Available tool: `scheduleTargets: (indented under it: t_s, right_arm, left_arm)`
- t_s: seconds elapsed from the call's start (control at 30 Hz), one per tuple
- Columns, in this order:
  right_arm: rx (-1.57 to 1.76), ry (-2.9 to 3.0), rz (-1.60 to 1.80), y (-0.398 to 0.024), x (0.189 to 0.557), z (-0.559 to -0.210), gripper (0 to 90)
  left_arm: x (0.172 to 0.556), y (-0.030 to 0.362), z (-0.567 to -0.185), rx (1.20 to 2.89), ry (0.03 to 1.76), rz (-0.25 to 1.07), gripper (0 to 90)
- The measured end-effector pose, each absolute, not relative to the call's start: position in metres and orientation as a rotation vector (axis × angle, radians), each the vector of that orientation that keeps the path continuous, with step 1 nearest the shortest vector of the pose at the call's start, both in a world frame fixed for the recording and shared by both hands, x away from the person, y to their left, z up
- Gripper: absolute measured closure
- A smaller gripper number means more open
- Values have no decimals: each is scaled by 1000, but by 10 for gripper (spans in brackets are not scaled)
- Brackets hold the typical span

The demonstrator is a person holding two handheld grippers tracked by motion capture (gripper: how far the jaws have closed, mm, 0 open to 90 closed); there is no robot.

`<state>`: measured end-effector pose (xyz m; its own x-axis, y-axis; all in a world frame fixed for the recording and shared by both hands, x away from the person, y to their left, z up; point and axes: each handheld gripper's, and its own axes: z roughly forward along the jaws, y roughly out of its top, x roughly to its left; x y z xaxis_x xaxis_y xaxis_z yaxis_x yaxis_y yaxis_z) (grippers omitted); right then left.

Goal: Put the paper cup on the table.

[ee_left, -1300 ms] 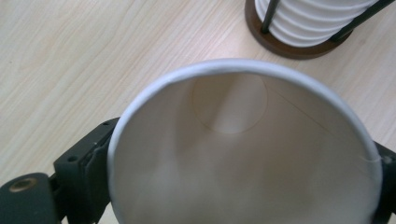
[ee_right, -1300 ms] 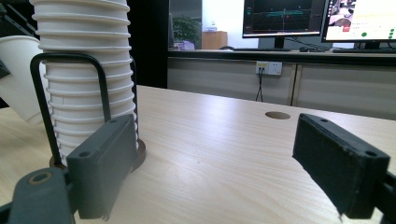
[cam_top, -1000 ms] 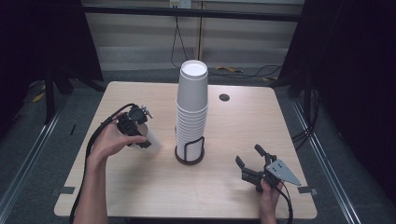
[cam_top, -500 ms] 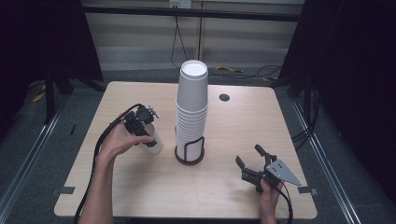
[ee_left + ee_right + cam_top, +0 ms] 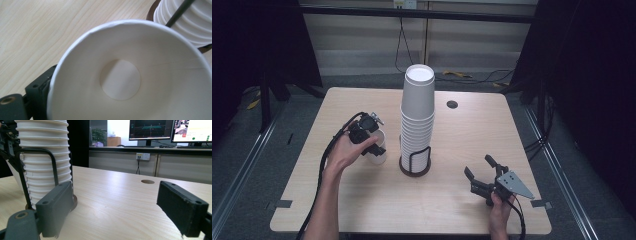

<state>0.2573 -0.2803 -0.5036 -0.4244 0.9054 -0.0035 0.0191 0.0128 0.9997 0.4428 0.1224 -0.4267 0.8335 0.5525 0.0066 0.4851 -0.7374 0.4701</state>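
A tall stack of white paper cups [image 5: 417, 117], mouths down, stands in a black wire holder [image 5: 415, 162] at the middle of the table. Just left of it my left gripper [image 5: 373, 142] is shut on a single white paper cup [image 5: 381, 158]. In the left gripper view that cup [image 5: 120, 80] opens toward the camera, with one black finger [image 5: 37, 92] against its outer wall and the stack [image 5: 190, 22] close behind. My right gripper [image 5: 482, 172] rests open and holds nothing near the front right. Its jaws [image 5: 118, 212] stand wide apart and face the stack [image 5: 42, 157].
The wooden table [image 5: 472, 125] has a round cable hole [image 5: 452, 104] behind the stack on the right. Black cables trail from both grippers. Monitors and a wall socket stand beyond the far edge in the right gripper view.
My left gripper has carried the single cup a little to the right, closer to the stack. The right gripper has stayed put.
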Motion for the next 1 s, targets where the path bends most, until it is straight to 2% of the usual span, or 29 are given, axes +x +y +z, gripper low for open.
scheduleTargets:
  t_s: [0.63, 1.0]
  right_arm:
    - [981, 1545, 1507, -280, 257, -504, 135]
    - [981, 1546, 1508, -280, 257, -504, 136]
  left_arm:
    - [439, 133, -445, 2459, 763, 211, 67]
    - [431, 147, -457, 2385, 786, 179, 153]
